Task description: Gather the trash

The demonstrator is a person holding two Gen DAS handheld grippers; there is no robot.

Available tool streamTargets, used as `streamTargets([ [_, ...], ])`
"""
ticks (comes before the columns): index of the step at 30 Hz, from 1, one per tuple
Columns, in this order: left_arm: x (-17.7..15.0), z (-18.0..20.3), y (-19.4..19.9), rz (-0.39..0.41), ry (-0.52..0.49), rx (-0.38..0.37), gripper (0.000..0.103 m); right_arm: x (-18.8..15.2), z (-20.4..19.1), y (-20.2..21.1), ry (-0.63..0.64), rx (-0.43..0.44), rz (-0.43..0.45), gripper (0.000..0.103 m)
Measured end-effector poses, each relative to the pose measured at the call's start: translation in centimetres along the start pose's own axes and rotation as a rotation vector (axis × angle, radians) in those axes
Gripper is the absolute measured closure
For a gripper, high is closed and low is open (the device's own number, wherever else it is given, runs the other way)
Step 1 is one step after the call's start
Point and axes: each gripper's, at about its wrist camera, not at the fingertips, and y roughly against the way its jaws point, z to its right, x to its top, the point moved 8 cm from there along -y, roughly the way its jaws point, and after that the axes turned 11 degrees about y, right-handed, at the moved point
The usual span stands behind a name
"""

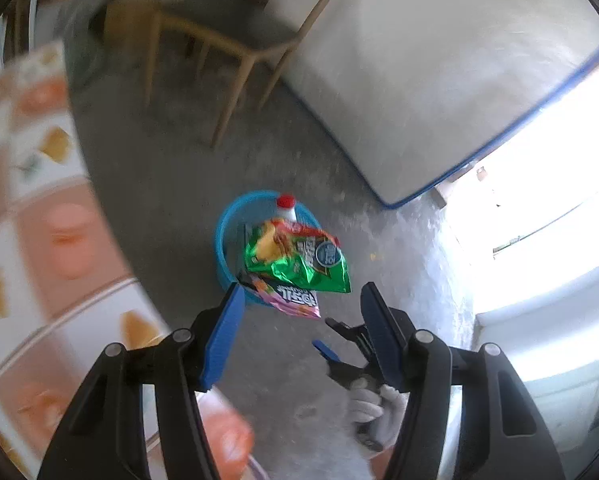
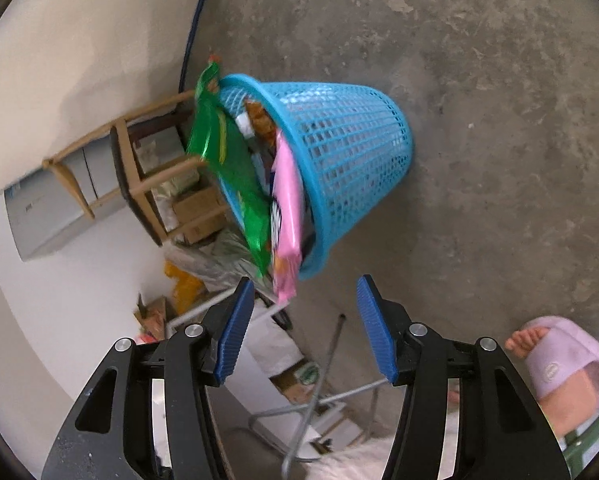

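Left wrist view: left claw (image 1: pixel 301 300), blue pads spread, nothing between them. Blue plastic mesh basket (image 1: pixel 223 236) stands on the grey concrete floor (image 1: pixel 171 184), holding a green foil snack bag (image 1: pixel 299 260), a pink wrapper (image 1: pixel 295 300) and a white bottle with red cap (image 1: pixel 286 206). Right claw (image 1: pixel 331 336) shows lower right in a gloved hand (image 1: pixel 373 408).

Right wrist view: right claw (image 2: pixel 305 300) released, empty; basket (image 2: pixel 347 152) just beyond, both wrappers (image 2: pixel 227 168) overhanging its rim.
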Motion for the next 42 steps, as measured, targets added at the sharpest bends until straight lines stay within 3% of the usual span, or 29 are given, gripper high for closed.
streamTargets([
  [3,-1.7,-0.5,4.7,0.105,-0.089,0.017,0.034,-1.6,-2.7,2.0,0.207,-0.096,0.009,0.050],
  [8,-5.0,-2.1,12.0,0.272,-0.127,0.043,0.015,-7.1,-11.3,6.2,0.744,-0.270,0.054,0.045],
  [9,-5.7,-2.5,12.9,0.297,-0.120,0.057,0.009,-9.0,-14.0,7.6,0.891,-0.297,0.091,0.042],
  [11,-7.0,-3.4,15.3,0.370,-0.099,0.098,0.006,-12.1,-17.9,9.9,1.079,-0.302,0.166,0.037],
  [15,-9.2,-4.4,19.3,0.489,-0.076,0.135,0.006,-18.0,-24.4,15.1,1.355,-0.244,0.396,0.007],
  [16,-9.8,-4.6,20.0,0.519,-0.074,0.154,0.006,-19.6,-25.7,16.3,1.411,-0.233,0.469,0.007],
  [18,-11.2,-4.8,21.0,0.573,-0.090,0.188,0.006,-21.7,-27.0,17.3,1.474,-0.258,0.541,0.007],
  [22,-13.2,-6.6,20.6,0.595,-0.024,0.305,0.006,-24.1,-26.5,16.4,1.546,-0.337,0.520,0.007],
  [24,-14.5,-7.7,19.7,0.566,0.010,0.400,0.006,-25.1,-25.5,15.1,1.596,-0.425,0.477,0.007],
  [26,-15.7,-9.1,17.9,0.477,0.053,0.473,0.006,-26.3,-24.3,13.7,1.641,-0.542,0.433,0.007],
  [30,-17.6,-11.3,15.8,0.372,0.145,0.482,0.006,-27.7,-20.9,11.6,1.637,-0.670,0.256,0.007],
  [34,-18.2,-12.0,15.7,0.361,0.156,0.504,0.006,-28.1,-18.7,11.7,1.597,-0.729,0.192,0.007],
  [42,-18.4,-12.1,16.0,0.366,0.141,0.545,0.006,-27.6,-18.2,12.3,1.563,-0.776,0.220,0.007],
])
